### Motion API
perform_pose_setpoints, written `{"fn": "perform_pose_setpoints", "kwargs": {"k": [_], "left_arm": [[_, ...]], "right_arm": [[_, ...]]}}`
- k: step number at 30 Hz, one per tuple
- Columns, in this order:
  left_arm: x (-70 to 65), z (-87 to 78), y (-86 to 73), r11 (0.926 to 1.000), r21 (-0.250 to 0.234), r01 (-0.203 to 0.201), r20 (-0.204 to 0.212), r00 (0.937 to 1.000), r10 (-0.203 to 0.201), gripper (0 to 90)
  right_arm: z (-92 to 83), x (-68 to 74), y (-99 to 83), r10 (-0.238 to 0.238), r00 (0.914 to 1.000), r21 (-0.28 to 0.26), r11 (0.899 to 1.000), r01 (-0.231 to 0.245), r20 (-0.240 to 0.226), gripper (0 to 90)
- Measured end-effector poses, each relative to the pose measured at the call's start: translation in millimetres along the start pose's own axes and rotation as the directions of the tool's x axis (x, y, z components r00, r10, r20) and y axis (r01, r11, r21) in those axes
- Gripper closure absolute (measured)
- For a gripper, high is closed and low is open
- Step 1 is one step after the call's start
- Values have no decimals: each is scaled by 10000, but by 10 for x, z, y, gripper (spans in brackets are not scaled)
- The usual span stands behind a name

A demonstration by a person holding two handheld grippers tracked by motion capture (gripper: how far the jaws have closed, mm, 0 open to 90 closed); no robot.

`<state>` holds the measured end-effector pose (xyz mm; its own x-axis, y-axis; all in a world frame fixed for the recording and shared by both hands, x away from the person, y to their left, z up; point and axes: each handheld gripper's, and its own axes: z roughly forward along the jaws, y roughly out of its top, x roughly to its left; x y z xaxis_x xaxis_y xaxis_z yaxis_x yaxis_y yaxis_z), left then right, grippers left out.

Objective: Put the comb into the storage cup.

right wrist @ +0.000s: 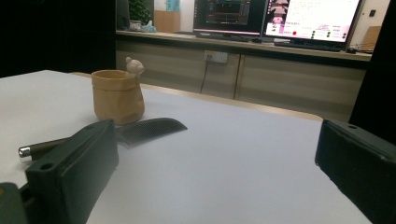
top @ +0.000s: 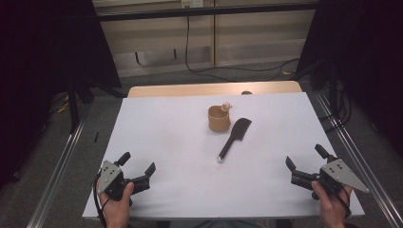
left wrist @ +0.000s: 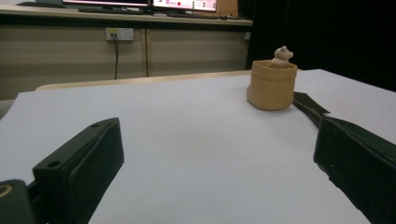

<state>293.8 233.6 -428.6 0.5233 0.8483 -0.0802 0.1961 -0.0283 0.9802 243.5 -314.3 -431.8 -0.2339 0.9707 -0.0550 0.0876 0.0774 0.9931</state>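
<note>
While both hand-held grippers rest far from it, black spatula (top: 234, 138) lies flat at desk (top: 166, 142) centre, blade touching or just beside tan cup (top: 219, 118), handle pointing near. Small figure (top: 226, 106) sits on cup far rim. Left hand-held gripper (top: 139, 169) at near left corner, jaws wide apart, holding nothing. Right hand-held gripper (top: 304, 164) at near right corner, same state. Risk: grasp near blade may knock cup over; thin low handle may slip from jaws. Monitor text in background too small to read; no brand visible.

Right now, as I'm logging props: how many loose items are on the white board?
2: a tan cup with a small figure on its rim, upright past mid-board, and a black spatula lying just right of it, handle toward the person.
</note>
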Motion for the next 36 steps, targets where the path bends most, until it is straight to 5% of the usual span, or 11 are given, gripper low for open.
{"fn": "perform_pose_setpoints", "kwargs": {"k": [12,19,21,26,29,36], "left_arm": [[24,29,21,9993,385,35,339,9994,-48,31],[19,112,32,9968,795,51,942,9955,-126,43],[19,141,39,9957,921,81,1341,9908,-205,47],[3,167,53,9950,994,16,1531,9881,-169,46],[1,201,58,9945,1035,159,2130,9763,-378,46],[-58,267,101,9966,828,-46,2324,9725,-148,43]], "right_arm": [[17,1,-11,36,9998,92,10000,-34,-215,0],[34,6,-24,78,9994,178,9998,-72,-352,0],[36,3,-26,131,9992,200,9997,-124,-369,0],[32,6,-26,126,9992,145,9998,-121,-370,0],[25,9,-23,154,9991,144,9998,-148,-403,0],[25,16,-17,128,9992,88,9999,-124,-381,0]]}}
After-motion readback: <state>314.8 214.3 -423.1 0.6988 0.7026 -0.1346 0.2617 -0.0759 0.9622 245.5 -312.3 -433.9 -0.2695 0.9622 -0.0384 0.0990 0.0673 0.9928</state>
